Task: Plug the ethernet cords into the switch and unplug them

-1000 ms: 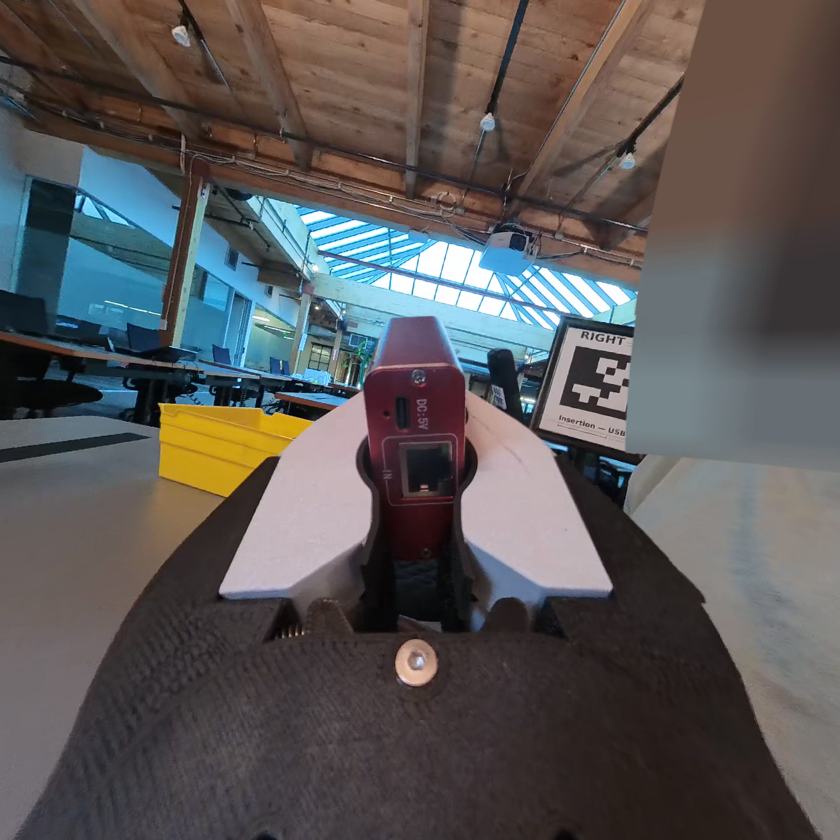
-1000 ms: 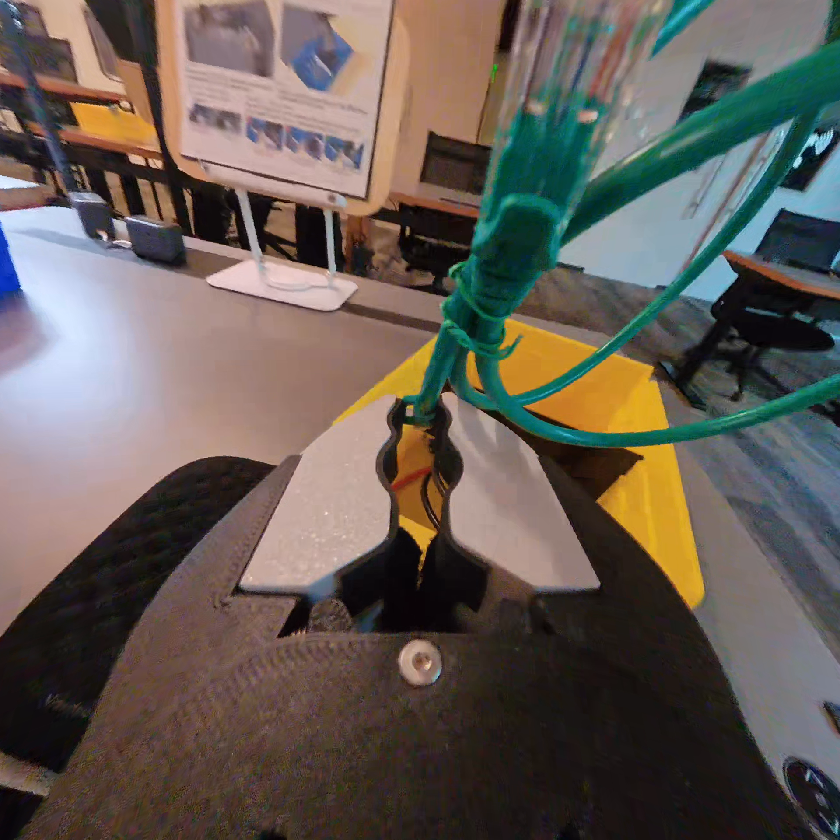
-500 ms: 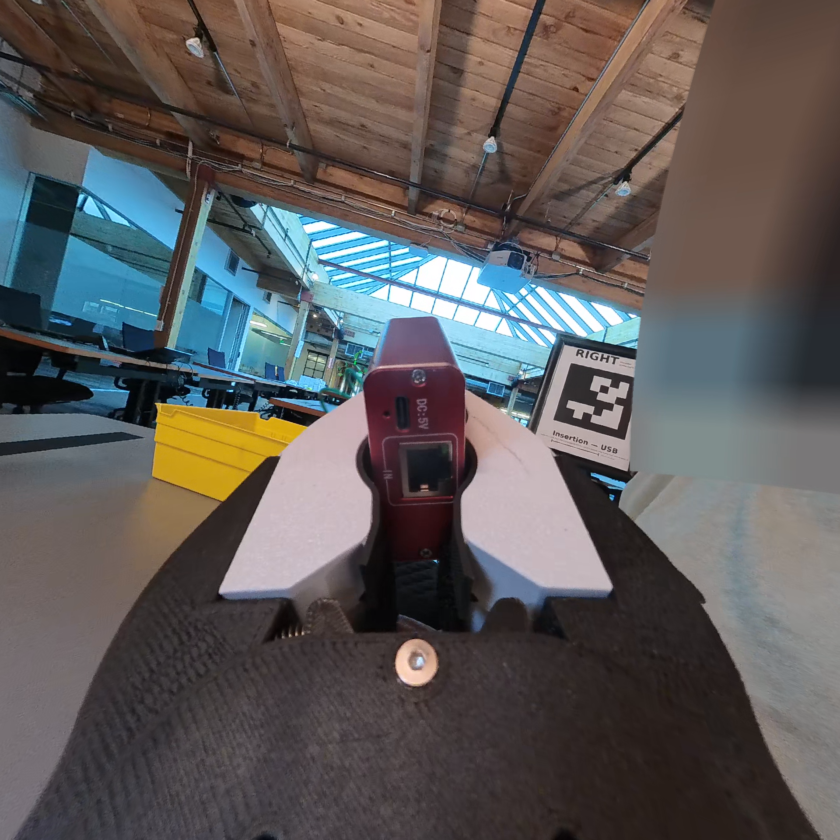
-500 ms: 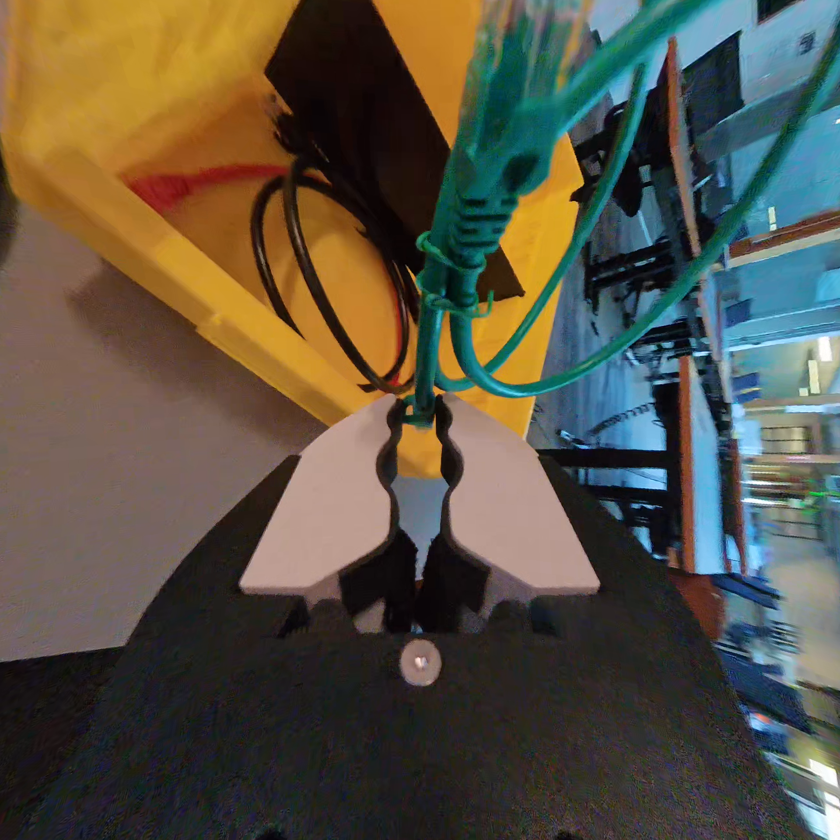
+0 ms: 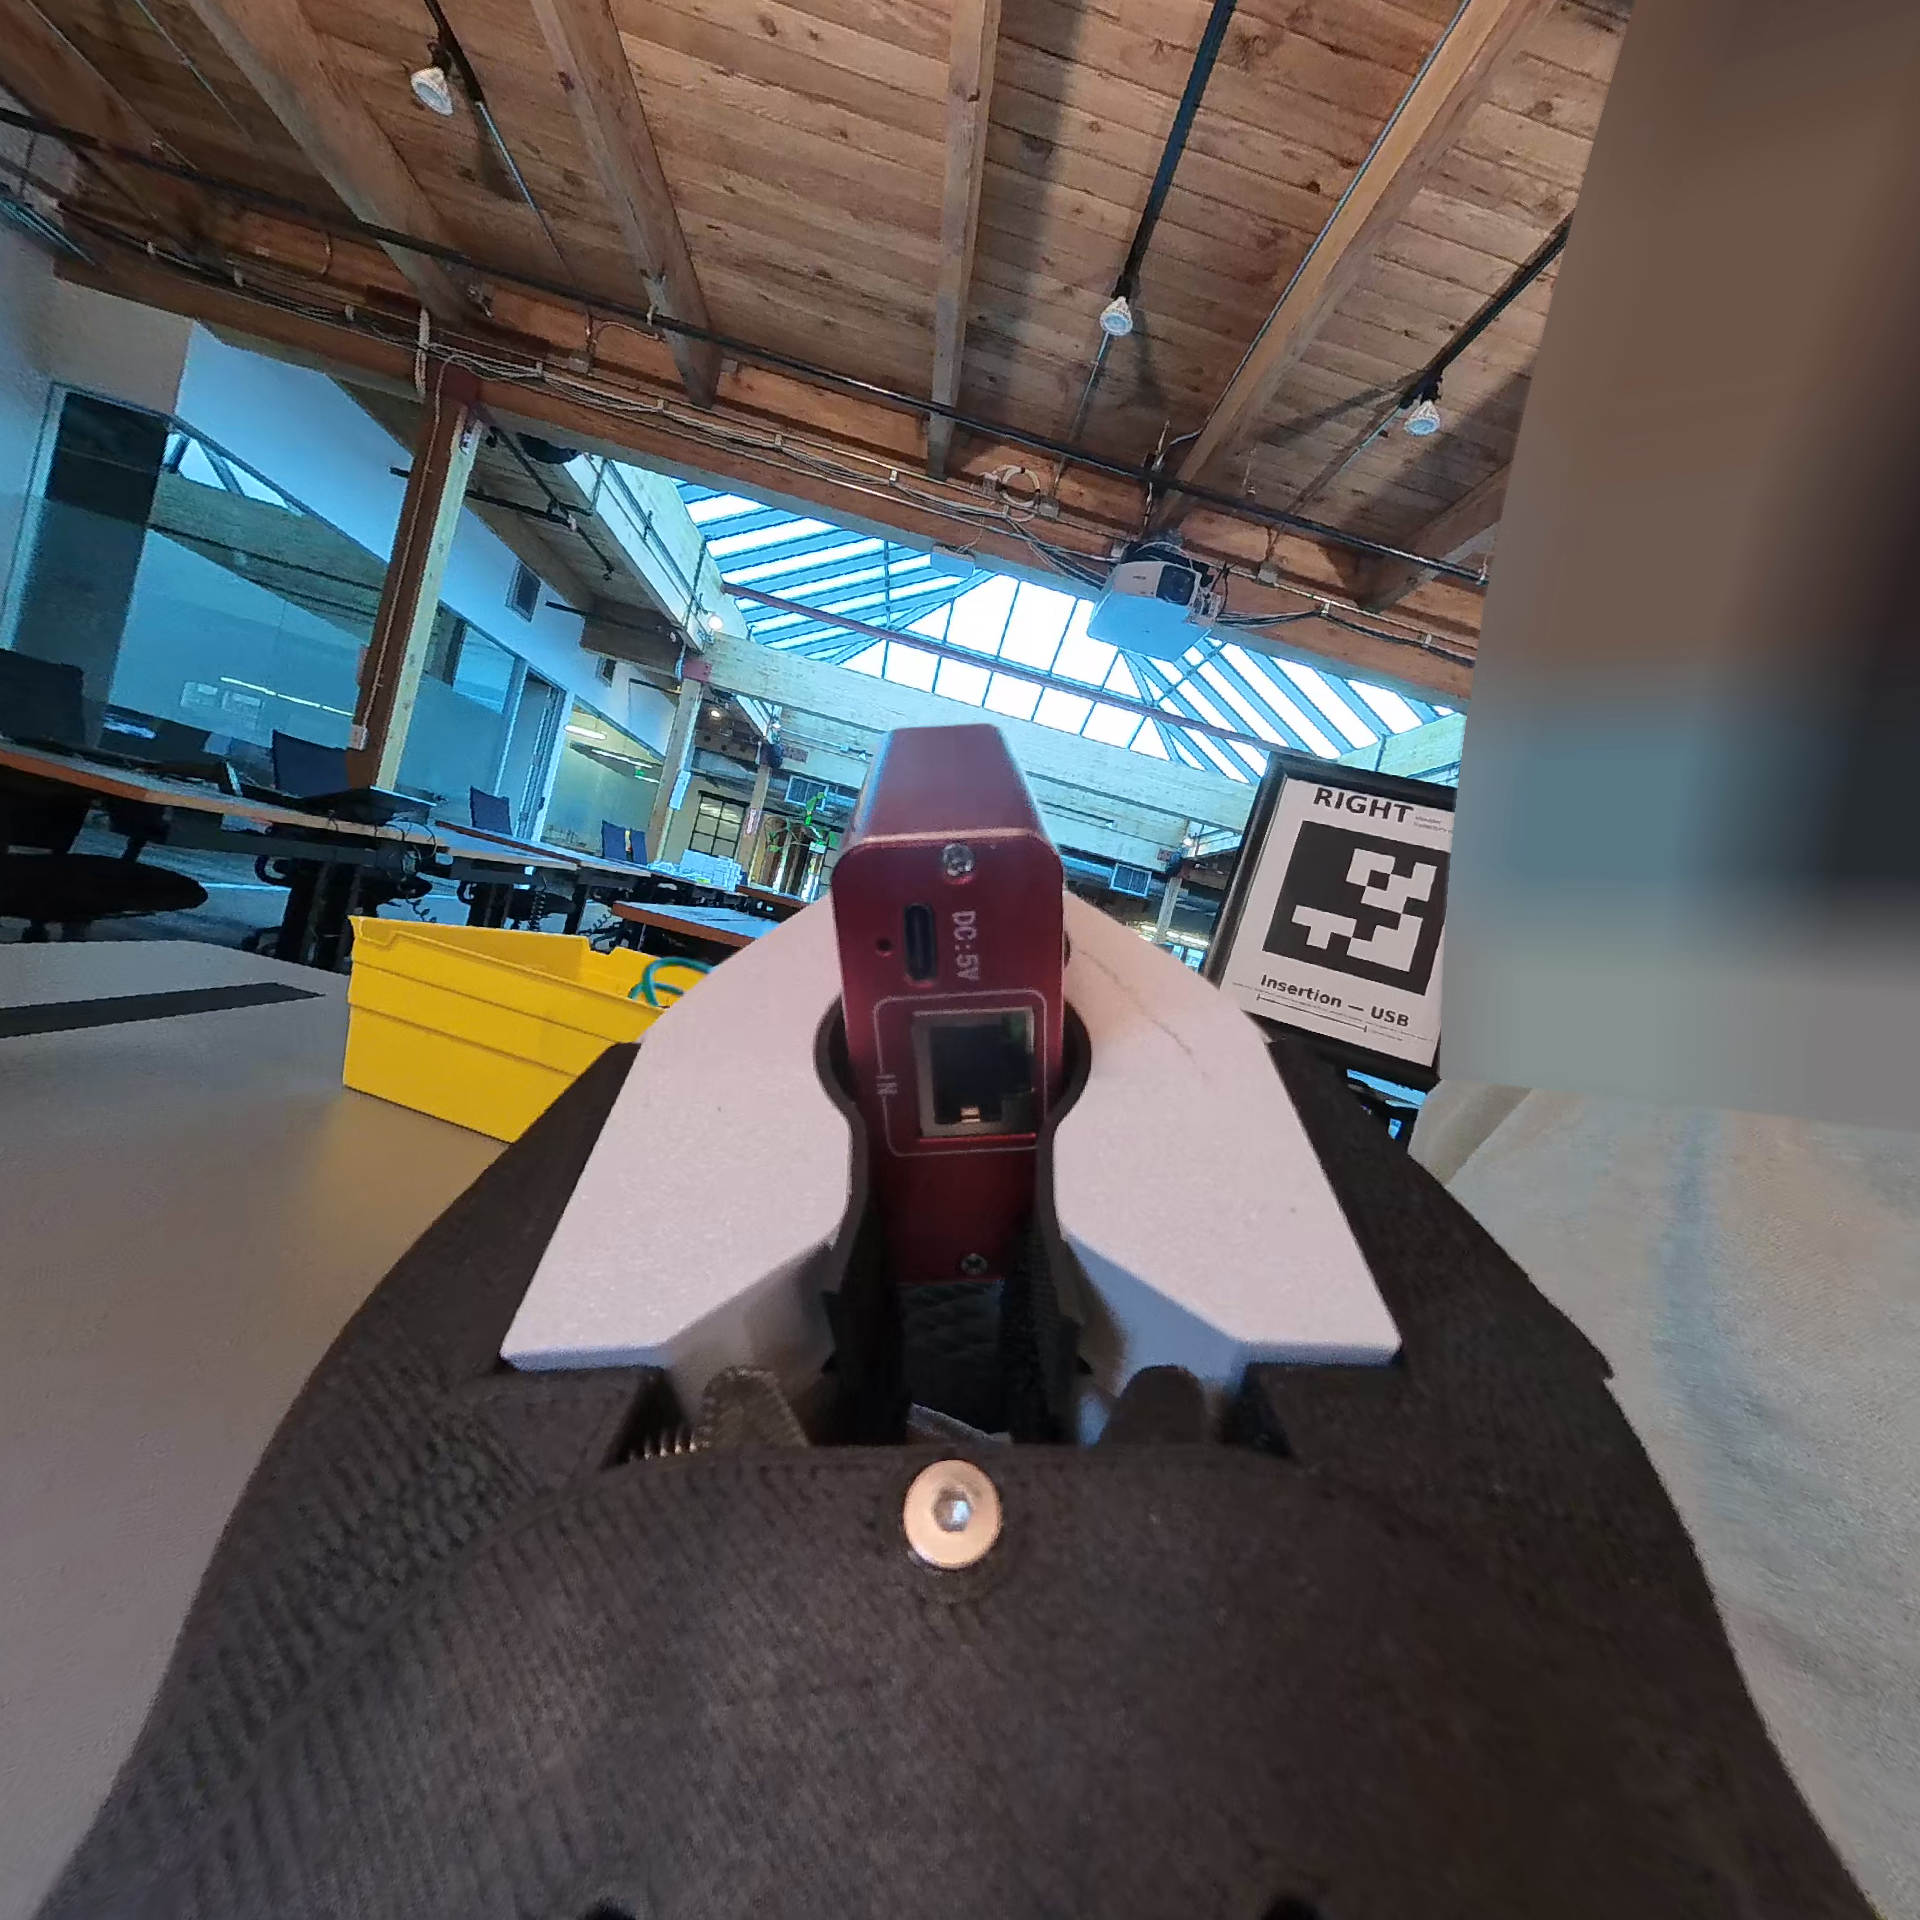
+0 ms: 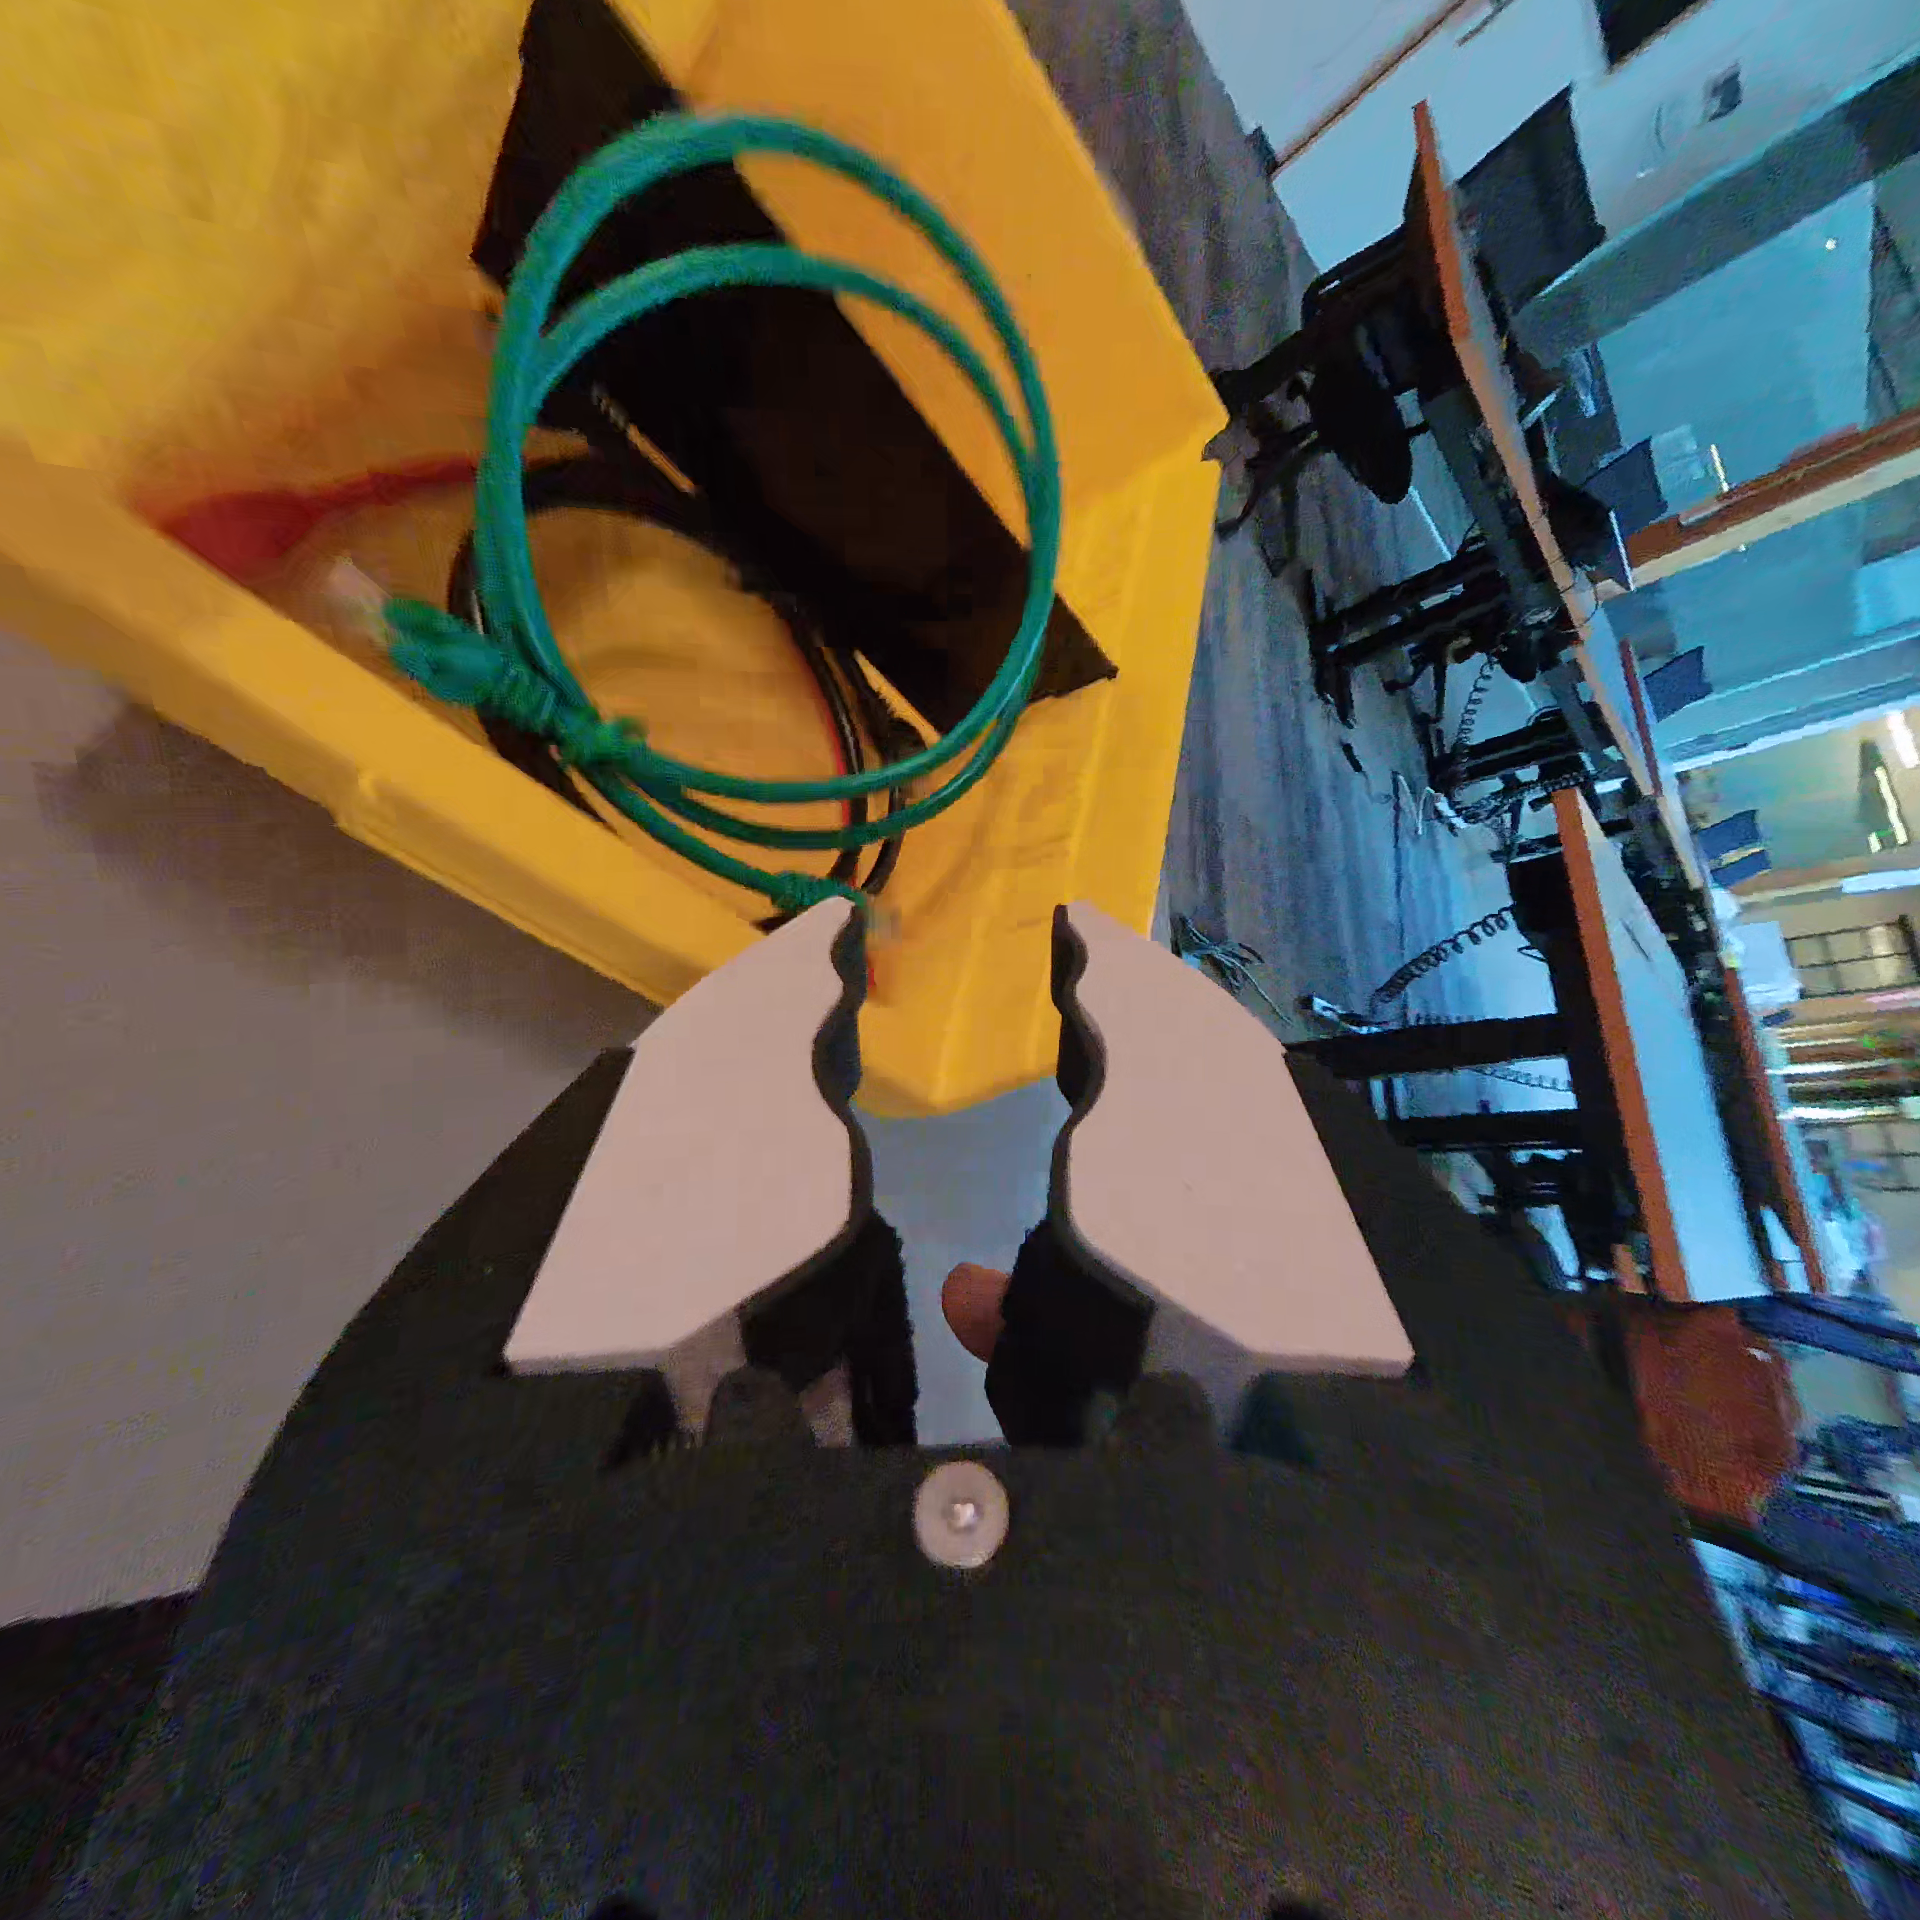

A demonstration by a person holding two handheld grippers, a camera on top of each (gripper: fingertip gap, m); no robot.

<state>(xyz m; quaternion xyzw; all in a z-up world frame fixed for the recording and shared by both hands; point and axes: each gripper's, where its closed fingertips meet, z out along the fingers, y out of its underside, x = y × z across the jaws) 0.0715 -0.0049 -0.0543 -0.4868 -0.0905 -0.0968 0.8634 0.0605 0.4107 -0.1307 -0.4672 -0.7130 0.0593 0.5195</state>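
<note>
My left gripper (image 5: 951, 920) is shut on a red switch (image 5: 961, 1174), held upright with its end facing the camera. Its ethernet port (image 5: 977, 1075) is empty. My right gripper (image 6: 956, 914) is open and empty, tilted over the near corner of a yellow bin (image 6: 312, 717). A coiled green ethernet cord (image 6: 769, 779) lies in the bin, its plug (image 6: 436, 644) at the near wall. The cord's other end is beside my right gripper's left fingertip (image 6: 821, 935). In the left wrist view the bin (image 5: 468, 1029) stands ahead left, with a bit of green cord (image 5: 665, 977) above its rim.
The bin also holds a black cable (image 6: 862, 727), a red cord (image 6: 260, 520) and a black flat object (image 6: 790, 416). A sign with a black-and-white marker (image 5: 1351, 914) stands right of the switch. The grey table (image 5: 156, 1195) ends just past the bin; floor and desks lie beyond. Spacing between my two grippers at the tips: around 45 cm.
My right gripper has opened and let go of the green cord, which has dropped into the yellow bin. My left gripper still holds the switch, nearly unmoved.
</note>
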